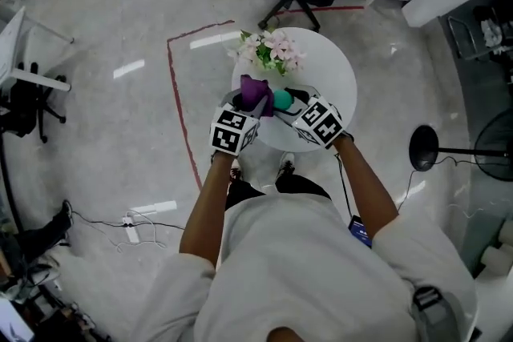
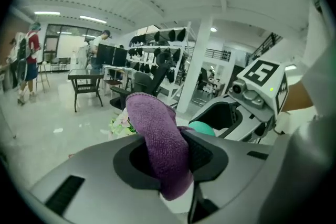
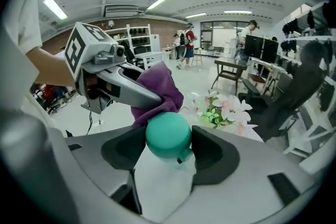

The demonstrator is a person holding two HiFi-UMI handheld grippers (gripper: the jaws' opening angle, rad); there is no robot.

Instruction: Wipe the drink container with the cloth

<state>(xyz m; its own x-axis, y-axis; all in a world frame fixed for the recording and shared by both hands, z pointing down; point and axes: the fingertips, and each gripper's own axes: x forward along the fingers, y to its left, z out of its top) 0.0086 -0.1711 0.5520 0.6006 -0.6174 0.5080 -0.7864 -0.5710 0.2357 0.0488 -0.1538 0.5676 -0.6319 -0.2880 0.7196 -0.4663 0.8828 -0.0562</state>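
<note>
Left gripper (image 2: 170, 157): pinching purple cloth (image 2: 156, 131). Right gripper (image 3: 168, 155): clamped on teal drink container (image 3: 168, 135), held above round white surface (image 1: 330, 76), near flowers (image 1: 269, 49). Cloth lies against container's far side. Status: both items gripped, wiping apparently under way; most passes likely remain

No text, label, brand name, number or sign is reading legibly in any of the three views. The left marker cube (image 1: 232, 132) and the right marker cube (image 1: 321, 122) are showing only black-and-white square patterns, with no letters or digits. Shelves and screens in the background of the gripper views are appearing too small and blurred to read.
</note>
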